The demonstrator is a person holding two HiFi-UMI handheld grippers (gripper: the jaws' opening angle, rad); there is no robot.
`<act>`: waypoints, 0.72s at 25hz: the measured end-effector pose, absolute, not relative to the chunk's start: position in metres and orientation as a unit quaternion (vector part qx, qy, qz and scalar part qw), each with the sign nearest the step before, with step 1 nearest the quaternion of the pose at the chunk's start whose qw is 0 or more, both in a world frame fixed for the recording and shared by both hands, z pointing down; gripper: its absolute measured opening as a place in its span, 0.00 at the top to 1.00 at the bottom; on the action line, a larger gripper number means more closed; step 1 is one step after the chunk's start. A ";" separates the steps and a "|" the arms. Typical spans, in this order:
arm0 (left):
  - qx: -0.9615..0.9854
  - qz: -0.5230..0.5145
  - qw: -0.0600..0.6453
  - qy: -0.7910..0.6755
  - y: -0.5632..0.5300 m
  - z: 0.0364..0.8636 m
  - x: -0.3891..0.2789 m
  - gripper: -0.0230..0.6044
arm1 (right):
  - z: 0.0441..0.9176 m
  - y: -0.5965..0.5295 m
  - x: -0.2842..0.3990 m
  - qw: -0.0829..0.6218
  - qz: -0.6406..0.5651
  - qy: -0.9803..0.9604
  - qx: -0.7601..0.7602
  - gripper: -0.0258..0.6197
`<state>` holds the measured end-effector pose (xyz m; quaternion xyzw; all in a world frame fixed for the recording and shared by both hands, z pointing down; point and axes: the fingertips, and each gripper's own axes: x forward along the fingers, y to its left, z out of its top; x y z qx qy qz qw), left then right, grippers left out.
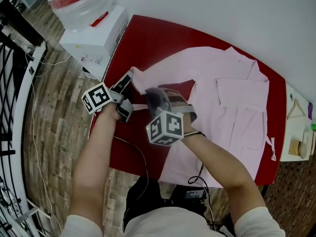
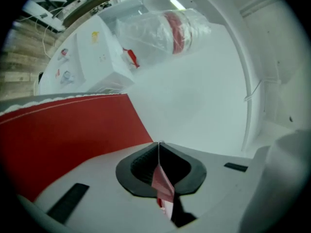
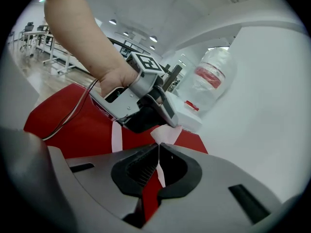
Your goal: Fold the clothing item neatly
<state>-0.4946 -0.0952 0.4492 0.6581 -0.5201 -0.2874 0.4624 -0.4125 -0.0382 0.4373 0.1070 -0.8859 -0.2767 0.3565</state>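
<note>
You're pinching the pink shirt (image 1: 232, 107) with both grippers here. Your left gripper (image 1: 127, 82) is holding its fingers squeezed together on a thin fold of pink cloth at the cuff end of the sleeve (image 1: 165, 68), near the left edge of the red worktop (image 1: 148, 38). Your right gripper (image 1: 152, 95) is sitting just beside it, fingers also clamped on a thin edge of the same pink fabric, with a narrow strip of it running between the two. The rest of the shirt is lying spread flat on the worktop, body off to the right. A water jug (image 1: 79, 1) is sitting on a white box (image 1: 96, 41) past the corner.
</note>
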 end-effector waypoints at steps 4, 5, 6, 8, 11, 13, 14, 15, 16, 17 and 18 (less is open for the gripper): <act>0.696 -0.266 0.398 -0.536 -0.109 0.402 -0.491 0.94 | 0.422 -0.045 -0.404 0.338 -0.256 -0.896 0.129 0.93; 0.708 -0.258 0.381 -0.536 -0.113 0.388 -0.487 0.94 | 0.416 -0.047 -0.402 0.331 -0.247 -0.901 0.135 0.93; 0.720 -0.250 0.364 -0.535 -0.118 0.374 -0.481 0.94 | 0.410 -0.049 -0.400 0.323 -0.236 -0.906 0.141 0.93; 0.742 -0.236 0.336 -0.530 -0.128 0.349 -0.467 0.94 | 0.396 -0.054 -0.394 0.306 -0.213 -0.915 0.154 0.93; 0.767 -0.218 0.305 -0.520 -0.145 0.319 -0.441 0.94 | 0.375 -0.066 -0.380 0.281 -0.170 -0.928 0.174 0.93; 0.780 -0.208 0.290 -0.515 -0.156 0.302 -0.422 0.94 | 0.362 -0.075 -0.367 0.265 -0.141 -0.935 0.188 0.93; 0.784 -0.203 0.284 -0.513 -0.161 0.295 -0.413 0.94 | 0.355 -0.080 -0.360 0.257 -0.125 -0.938 0.195 0.93; 0.788 -0.198 0.279 -0.512 -0.166 0.289 -0.404 0.94 | 0.350 -0.085 -0.351 0.248 -0.110 -0.941 0.203 0.93; 0.792 -0.193 0.274 -0.511 -0.171 0.283 -0.394 0.94 | 0.345 -0.091 -0.342 0.239 -0.094 -0.943 0.212 0.93; 0.796 -0.187 0.270 -0.509 -0.177 0.278 -0.384 0.94 | 0.341 -0.096 -0.332 0.232 -0.079 -0.944 0.220 0.93; 0.799 -0.182 0.266 -0.507 -0.183 0.273 -0.373 0.94 | 0.337 -0.102 -0.322 0.226 -0.066 -0.945 0.227 0.93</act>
